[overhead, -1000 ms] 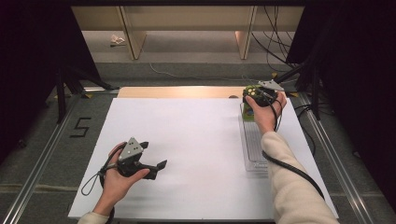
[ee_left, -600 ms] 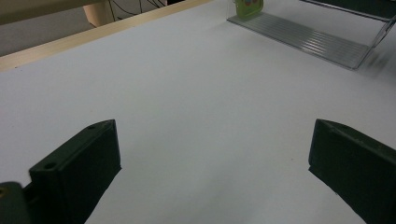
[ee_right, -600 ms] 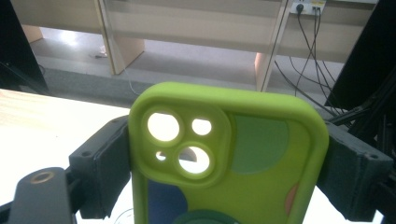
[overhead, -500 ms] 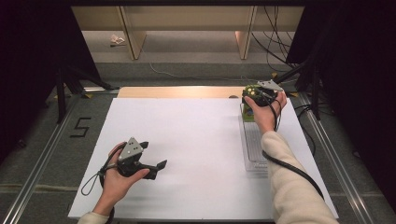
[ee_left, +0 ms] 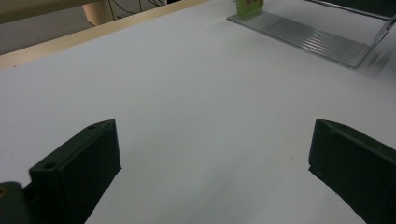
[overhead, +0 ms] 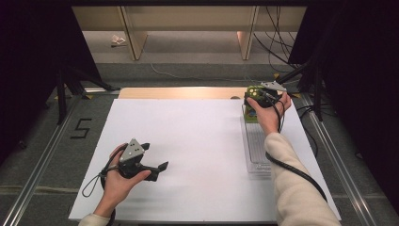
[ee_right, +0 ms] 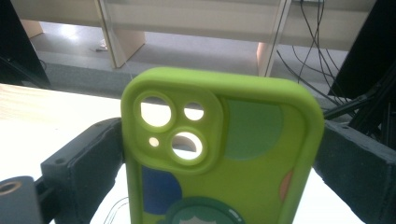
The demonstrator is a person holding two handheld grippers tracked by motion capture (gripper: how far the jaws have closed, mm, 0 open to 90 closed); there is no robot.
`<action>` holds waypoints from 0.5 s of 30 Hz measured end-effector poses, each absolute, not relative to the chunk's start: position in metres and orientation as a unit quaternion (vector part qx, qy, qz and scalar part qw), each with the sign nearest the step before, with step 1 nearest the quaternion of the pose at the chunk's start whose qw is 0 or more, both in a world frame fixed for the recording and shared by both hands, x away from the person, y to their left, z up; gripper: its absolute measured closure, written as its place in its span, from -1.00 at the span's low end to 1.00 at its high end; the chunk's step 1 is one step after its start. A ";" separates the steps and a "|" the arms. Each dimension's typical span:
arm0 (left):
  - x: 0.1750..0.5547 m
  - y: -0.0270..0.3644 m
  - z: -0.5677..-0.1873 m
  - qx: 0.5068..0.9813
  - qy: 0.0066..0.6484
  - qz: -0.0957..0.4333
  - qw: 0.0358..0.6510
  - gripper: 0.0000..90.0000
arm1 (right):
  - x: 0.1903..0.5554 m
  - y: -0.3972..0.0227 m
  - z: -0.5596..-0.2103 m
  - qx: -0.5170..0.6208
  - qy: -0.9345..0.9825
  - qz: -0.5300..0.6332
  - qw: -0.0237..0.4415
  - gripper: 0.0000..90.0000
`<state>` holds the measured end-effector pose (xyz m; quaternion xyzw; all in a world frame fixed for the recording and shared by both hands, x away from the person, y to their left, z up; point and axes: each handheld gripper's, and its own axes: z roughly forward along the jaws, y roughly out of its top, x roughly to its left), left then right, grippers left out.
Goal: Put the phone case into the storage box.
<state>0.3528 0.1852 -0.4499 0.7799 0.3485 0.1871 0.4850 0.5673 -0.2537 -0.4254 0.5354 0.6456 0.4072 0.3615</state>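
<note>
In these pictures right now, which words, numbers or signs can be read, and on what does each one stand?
"5": a black number marked on the grey floor strip to the left of the white table sheet.
The bright green phone case with coloured round patches bears pictures and shapes, no readable letters.
The clear ribbed plastic stand bears no text that I can see.

A white sheet (overhead: pixel 197 155) covers the table; a wooden strip (overhead: pixel 179 92) runs along its far edge. A ribbed clear rack (overhead: pixel 256 148) lies on the sheet's right side — a phone case (overhead: pixel 251 92) stands upright at its far end, between the right gripper's (overhead: pixel 261 96) jaws. The left gripper (overhead: pixel 141 162) sits near-left, well apart from the rack.
</note>
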 end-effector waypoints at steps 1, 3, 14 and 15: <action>0.353 0.185 -0.450 0.780 0.348 0.187 0.485 -0.96 | 0.567 -0.254 -0.425 0.535 0.646 0.407 0.362 -0.90; 0.353 0.185 -0.450 0.780 0.349 0.187 0.485 -0.96 | 0.566 -0.253 -0.424 0.538 0.646 0.404 0.362 -0.90; 0.353 0.185 -0.450 0.780 0.349 0.187 0.484 -0.96 | 0.557 -0.249 -0.420 0.536 0.652 0.396 0.363 -0.92; 0.353 0.185 -0.450 0.780 0.349 0.187 0.484 -0.96 | 0.556 -0.248 -0.420 0.535 0.653 0.395 0.362 -0.92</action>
